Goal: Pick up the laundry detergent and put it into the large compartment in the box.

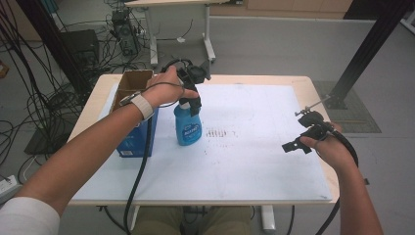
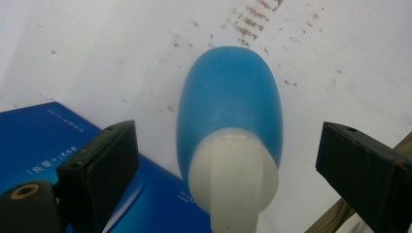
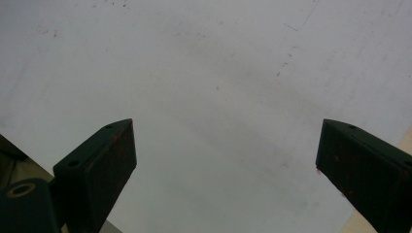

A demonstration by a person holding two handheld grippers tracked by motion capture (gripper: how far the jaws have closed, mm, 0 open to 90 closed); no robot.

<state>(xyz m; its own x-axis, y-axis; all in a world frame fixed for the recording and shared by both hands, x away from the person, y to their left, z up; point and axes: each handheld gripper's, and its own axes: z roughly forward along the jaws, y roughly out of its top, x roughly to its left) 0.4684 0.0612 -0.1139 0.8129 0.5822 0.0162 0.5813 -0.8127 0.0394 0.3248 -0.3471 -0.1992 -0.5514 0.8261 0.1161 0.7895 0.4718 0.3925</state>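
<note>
A blue spray bottle (image 1: 187,128) with a white top stands upright on the white table sheet (image 1: 254,161), left of centre. My left gripper (image 1: 192,90) hovers over its top, pointing down. In the left gripper view the jaws stand wide apart on either side of the bottle (image 2: 228,92), clear of it, so the left gripper (image 2: 226,141) is open. My right gripper (image 1: 296,146) is held over the right side of the sheet, also open. The right gripper (image 3: 226,141) has nothing but bare white sheet between its jaws.
A blue box (image 1: 138,137) stands just left of the bottle, touching or nearly so, with an open cardboard box (image 1: 132,82) behind it. Brown speckles (image 1: 220,132) mark the sheet right of the bottle. Cables and a black post stand on the floor beyond the table.
</note>
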